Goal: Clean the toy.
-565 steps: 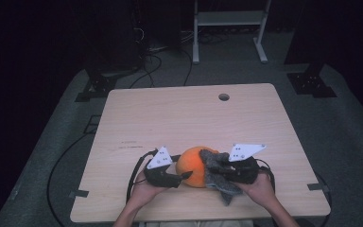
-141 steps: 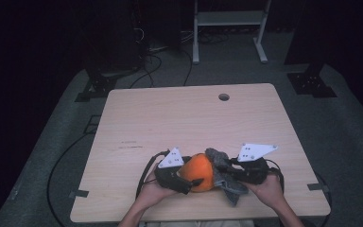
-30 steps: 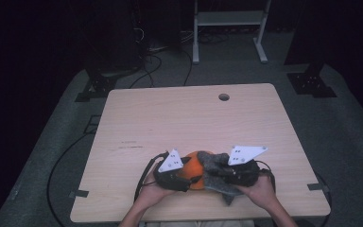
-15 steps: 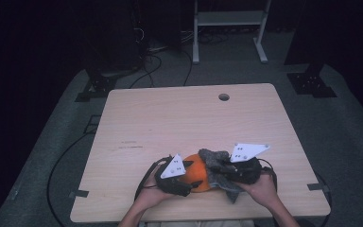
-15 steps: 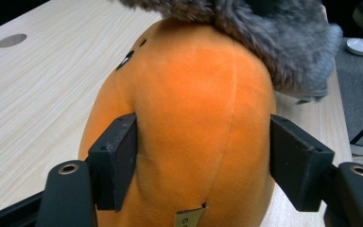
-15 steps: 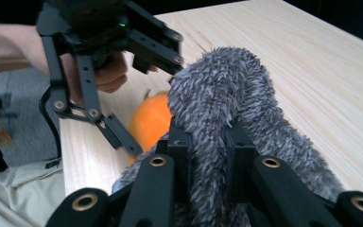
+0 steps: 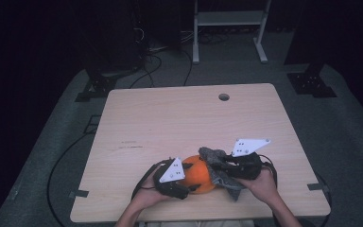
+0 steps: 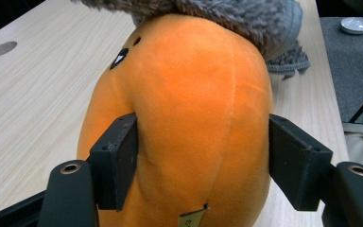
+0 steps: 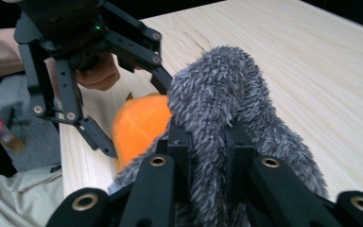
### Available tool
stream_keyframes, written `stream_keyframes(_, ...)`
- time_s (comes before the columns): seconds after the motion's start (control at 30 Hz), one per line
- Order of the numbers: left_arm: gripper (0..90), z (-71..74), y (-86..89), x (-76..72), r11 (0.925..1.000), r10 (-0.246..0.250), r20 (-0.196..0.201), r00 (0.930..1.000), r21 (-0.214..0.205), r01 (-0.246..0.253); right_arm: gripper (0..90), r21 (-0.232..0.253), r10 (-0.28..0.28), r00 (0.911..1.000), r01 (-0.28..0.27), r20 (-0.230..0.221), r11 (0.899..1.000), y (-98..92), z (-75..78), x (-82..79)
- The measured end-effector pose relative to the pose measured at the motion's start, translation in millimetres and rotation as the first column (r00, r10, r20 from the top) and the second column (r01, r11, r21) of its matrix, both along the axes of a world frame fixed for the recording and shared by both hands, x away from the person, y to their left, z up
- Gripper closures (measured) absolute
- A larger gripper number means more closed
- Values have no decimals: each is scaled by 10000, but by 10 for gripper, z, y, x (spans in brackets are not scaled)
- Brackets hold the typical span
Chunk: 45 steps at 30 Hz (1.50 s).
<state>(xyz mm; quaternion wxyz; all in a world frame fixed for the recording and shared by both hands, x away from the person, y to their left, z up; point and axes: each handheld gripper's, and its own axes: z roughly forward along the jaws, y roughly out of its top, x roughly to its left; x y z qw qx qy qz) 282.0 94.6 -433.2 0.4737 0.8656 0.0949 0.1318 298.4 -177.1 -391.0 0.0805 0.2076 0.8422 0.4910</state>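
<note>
An orange plush toy [image 7: 199, 174] sits near the table's front edge, and my left gripper [image 7: 188, 179] is shut on it. In the left gripper view both pads [image 8: 118, 158] press into the sides of the orange plush toy [image 8: 194, 109]. A grey fuzzy cloth [image 7: 211, 156] lies over the toy's right top, pinched in my right gripper [image 7: 219, 165]. The right gripper view shows the grey fuzzy cloth [image 9: 222, 90] bunched upright between the shut jaws of my right gripper [image 9: 208, 142]. Behind it are the orange toy [image 9: 139, 123] and the left gripper [image 9: 134, 113].
The wooden table [image 7: 170, 118] has a round cable hole [image 7: 224, 97] near its far edge. The person's hands come in over the front edge. Cables [image 7: 61, 161] trail on the grey floor at left, and a white stand [image 7: 227, 28] is behind the table.
My right gripper has shifted a little with the grey cloth across the top of the toy. The left gripper keeps its hold in place.
</note>
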Motion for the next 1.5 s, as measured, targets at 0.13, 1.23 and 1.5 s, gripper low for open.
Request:
stream_keyframes(0.13,198,16,-18,57,9987,291,-433,9986,-409,-309,764,253,-390,9973,406,-621,9989,-113,-83,73)
stream_keyframes(1.23,391,132,128,103,9839,1193,-1621,9795,-1128,-1385,760,548,-259,9981,290,-563,9981,-78,-169,25)
stream_keyframes(1.5,383,103,93,107,9841,1272,-1541,9798,-1039,-1441,757,328,16,10000,-16,12,9995,15,-82,-66)
